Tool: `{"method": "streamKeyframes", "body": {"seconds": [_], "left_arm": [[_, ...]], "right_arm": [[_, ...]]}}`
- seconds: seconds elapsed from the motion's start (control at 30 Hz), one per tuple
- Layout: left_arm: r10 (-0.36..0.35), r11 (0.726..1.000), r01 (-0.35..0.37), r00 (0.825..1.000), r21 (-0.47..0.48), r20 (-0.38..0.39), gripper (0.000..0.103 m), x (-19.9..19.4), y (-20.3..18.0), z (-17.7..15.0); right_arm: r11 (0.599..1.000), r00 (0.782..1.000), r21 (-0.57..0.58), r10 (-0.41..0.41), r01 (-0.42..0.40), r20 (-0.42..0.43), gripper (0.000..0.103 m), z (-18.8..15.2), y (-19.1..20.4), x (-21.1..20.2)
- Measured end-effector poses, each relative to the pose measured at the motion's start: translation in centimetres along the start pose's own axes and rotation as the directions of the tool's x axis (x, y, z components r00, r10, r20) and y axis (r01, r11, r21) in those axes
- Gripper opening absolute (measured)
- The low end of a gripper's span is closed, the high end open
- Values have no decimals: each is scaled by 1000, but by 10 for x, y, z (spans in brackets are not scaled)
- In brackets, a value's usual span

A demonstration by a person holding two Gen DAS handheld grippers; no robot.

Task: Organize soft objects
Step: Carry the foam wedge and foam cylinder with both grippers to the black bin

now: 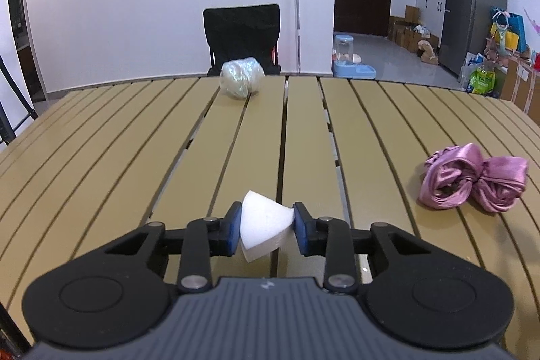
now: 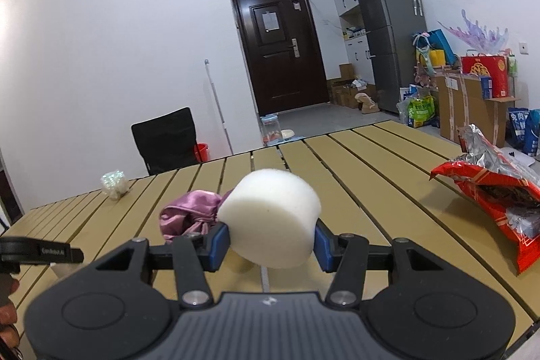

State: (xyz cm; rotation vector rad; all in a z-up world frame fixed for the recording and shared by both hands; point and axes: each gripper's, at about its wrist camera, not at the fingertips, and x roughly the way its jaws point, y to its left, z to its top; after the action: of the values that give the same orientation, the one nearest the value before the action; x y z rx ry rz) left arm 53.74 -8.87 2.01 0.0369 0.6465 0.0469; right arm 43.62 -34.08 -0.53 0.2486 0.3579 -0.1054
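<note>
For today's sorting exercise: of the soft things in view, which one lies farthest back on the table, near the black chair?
The shiny pale crinkled bundle. It sits alone at the table's far edge, while the purple satin cloth lies nearer and both white sponges are gripped.

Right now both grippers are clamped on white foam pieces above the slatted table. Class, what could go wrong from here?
1. The left gripper pinches the wedge-shaped foam hard; squashed and tilted, it might spring out.
2. The right gripper holds the round foam only near its lower edge, so it might tip free.
3. A dropped piece could land on the gaps between the table slats.
</note>
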Motion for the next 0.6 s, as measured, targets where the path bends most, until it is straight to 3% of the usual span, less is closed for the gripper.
{"method": "streamKeyframes", "body": {"seconds": [0.6], "left_arm": [[-47, 999, 48, 996, -8, 77, 32, -116, 17, -34]], "right_arm": [[996, 998, -70, 52, -54, -22, 50, -26, 19, -79]]}}
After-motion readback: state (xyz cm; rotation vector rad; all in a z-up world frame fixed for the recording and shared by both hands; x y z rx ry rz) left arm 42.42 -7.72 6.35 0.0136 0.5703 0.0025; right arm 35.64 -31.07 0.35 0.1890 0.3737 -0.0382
